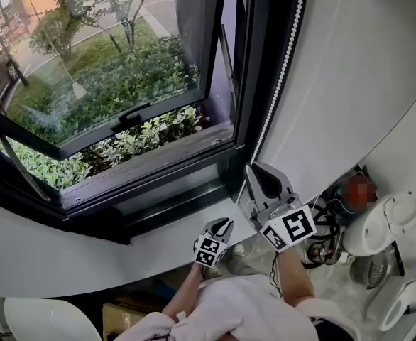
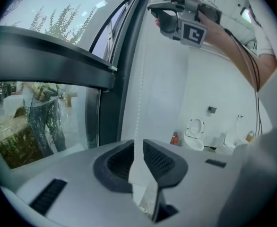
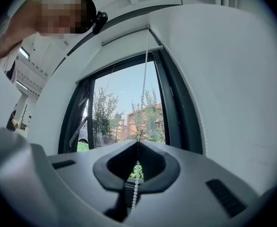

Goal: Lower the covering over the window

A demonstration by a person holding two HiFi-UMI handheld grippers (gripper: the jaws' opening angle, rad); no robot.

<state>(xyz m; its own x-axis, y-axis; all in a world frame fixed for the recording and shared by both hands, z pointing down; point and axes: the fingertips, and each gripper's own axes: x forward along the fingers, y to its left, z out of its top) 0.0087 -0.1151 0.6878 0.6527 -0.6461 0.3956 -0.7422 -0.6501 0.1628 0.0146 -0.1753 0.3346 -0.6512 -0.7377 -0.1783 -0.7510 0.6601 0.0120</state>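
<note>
A white bead chain (image 1: 282, 77) hangs down the right side of the dark window frame (image 1: 250, 84). My right gripper (image 1: 254, 170) is raised at the chain and shut on it; in the right gripper view the beads (image 3: 136, 188) run through the closed jaws (image 3: 138, 143) and up to the blind's pale roll (image 3: 124, 38) at the window top. My left gripper (image 1: 222, 222) sits lower and to the left. In the left gripper view its jaws (image 2: 138, 143) stand slightly apart, with the chain (image 2: 138, 103) passing into the narrow gap, and the right gripper (image 2: 152, 8) shows above.
The window sash (image 1: 123, 119) is tilted open outward over green shrubs. A white sill (image 1: 158, 240) curves below it. A toilet (image 1: 378, 226), cables (image 1: 329, 219) and a red bottle (image 2: 175, 138) sit on the floor at the right.
</note>
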